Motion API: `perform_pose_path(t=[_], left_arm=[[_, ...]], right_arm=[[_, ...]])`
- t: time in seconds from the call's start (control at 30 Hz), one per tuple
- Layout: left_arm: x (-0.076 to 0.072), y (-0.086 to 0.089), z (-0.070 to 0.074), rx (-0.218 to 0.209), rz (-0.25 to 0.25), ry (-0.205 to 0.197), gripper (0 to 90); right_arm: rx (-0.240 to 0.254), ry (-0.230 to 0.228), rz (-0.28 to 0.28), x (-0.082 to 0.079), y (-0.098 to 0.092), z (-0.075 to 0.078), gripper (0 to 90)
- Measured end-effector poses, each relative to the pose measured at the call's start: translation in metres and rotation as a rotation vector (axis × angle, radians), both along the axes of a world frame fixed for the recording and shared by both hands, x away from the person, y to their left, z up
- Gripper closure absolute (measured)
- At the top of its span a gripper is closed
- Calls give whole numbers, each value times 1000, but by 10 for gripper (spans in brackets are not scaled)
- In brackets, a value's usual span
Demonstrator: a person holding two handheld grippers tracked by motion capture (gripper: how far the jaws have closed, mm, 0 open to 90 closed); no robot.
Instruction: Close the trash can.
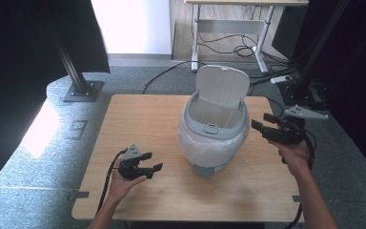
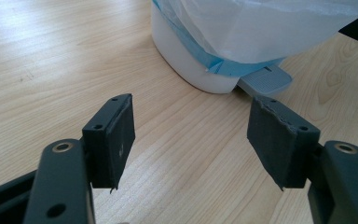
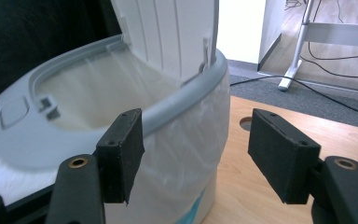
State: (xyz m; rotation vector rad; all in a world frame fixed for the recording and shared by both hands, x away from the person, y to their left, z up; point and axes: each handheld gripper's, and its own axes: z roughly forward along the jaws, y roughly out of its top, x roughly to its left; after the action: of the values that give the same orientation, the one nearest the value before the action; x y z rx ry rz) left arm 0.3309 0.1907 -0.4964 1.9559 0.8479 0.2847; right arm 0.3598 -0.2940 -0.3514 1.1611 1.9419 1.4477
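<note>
- Counter (image 1: 138, 121) is carrying one thing, a bin (image 1: 213, 143), and both grippers are flanking it, which looks like a two-sided approach to the bin.
- Left gripper (image 1: 153, 162) is sitting low, near the counter's front edge on the person's left, well apart from the bin; its jaws are standing apart with nothing between them. In the left gripper view its pads (image 2: 121, 135) are framing bare wood, and beyond them the bin's base and its grey foot pedal (image 2: 265, 81) are lying ahead, so this gripper is probably waiting to steady the bin low down.
- Right gripper (image 1: 263, 125) is hanging higher, just beside the bin's right rim without touching it; its jaws are also spread and empty. In the right gripper view they are aiming along the grey rim (image 3: 186, 100), likely lining up for the ring or the lid.
- Bin is standing upright on the middle-right of the counter, its long axis vertical and its mouth facing up; the pedal is pointing toward the person.
- Liner (image 1: 190, 143), a thin white bag, is draping over the outside of the body under the grey ring.
- Lid (image 1: 221, 86) is standing open, hinged at the far side and tilting away from the person, so the inside is lying open to reach from the near side.
</note>
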Motion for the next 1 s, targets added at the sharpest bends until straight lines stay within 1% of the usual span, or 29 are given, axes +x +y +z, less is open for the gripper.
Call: perform_pose_path(t=[0.07, 0.13, 0.3, 0.53, 0.67, 0.7, 0.73, 0.77, 0.9, 0.97, 1.0], left_arm=[[0, 0, 0, -1, -2, 1, 317], [0, 0, -1, -4, -3, 4, 317], [0, -2, -3, 3, -8, 9, 318], [0, 0, -3, 0, -8, 11, 318], [0, 0, -3, 2, -10, 13, 318], [0, 0, -3, 2, -10, 13, 317], [0, 0, -3, 2, -9, 13, 317], [0, 0, -3, 2, -9, 14, 317], [0, 0, -3, 2, -10, 13, 317], [0, 0, -3, 1, -9, 15, 317], [0, 0, -3, 1, -7, 17, 317]], right_arm=[[-1, 6, 3, 9, 4, 6, 346], [-2, 6, 4, 11, 5, 8, 345], [-16, 14, 12, 26, 12, 18, 339], [5, 13, 9, 46, 18, 31, 333], [11, 22, 11, 58, 21, 36, 325], [14, 25, 13, 61, 22, 38, 323], [29, 28, 15, 67, 23, 41, 322], [29, 28, 15, 67, 23, 41, 322], [56, 31, 23, 77, 27, 46, 318], [64, 30, 33, 81, 29, 47, 316], [76, 30, 44, 85, 32, 48, 315]])
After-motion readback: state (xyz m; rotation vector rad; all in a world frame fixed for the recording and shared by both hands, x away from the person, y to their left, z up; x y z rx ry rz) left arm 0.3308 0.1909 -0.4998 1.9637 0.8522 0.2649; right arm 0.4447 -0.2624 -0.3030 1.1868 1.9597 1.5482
